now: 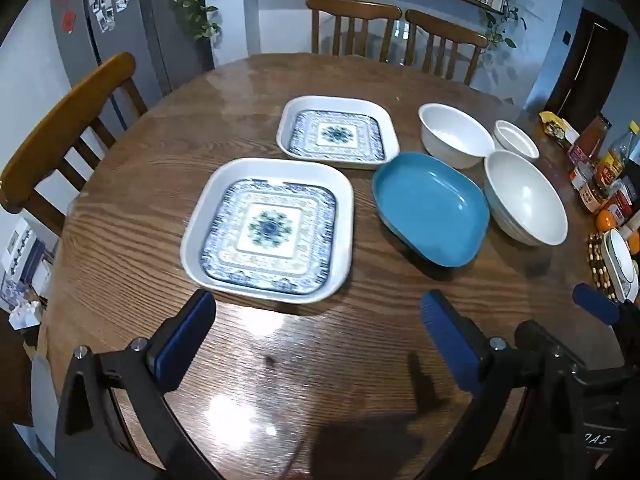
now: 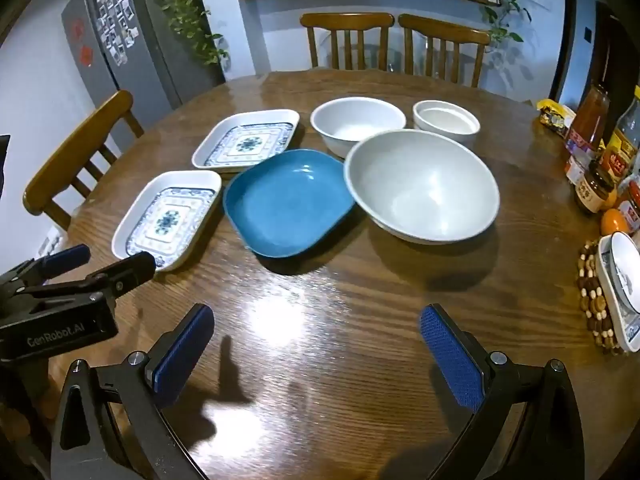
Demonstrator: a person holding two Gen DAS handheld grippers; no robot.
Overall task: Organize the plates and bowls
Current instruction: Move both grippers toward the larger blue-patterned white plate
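Note:
Two square white plates with a blue pattern lie on the round wooden table [image 1: 360,340]: the near plate [image 1: 269,230] [image 2: 167,220] and the far plate [image 1: 338,136] [image 2: 247,143]. A blue dish [image 1: 430,207] [image 2: 287,202] lies to their right. Beside it stand a large white bowl [image 1: 526,197] [image 2: 422,186], a medium white bowl [image 1: 454,134] [image 2: 358,124] and a small white bowl [image 1: 516,139] [image 2: 446,120]. My left gripper [image 1: 318,312] hangs open just short of the near plate. My right gripper [image 2: 316,328] hangs open over bare wood in front of the blue dish and the large bowl.
Jars and bottles [image 2: 600,160], an orange [image 2: 614,222] and a small dish on a beaded mat [image 2: 620,288] crowd the table's right edge. Wooden chairs [image 2: 348,40] stand at the far side and one chair [image 1: 68,128] at the left. A fridge [image 2: 120,40] stands behind.

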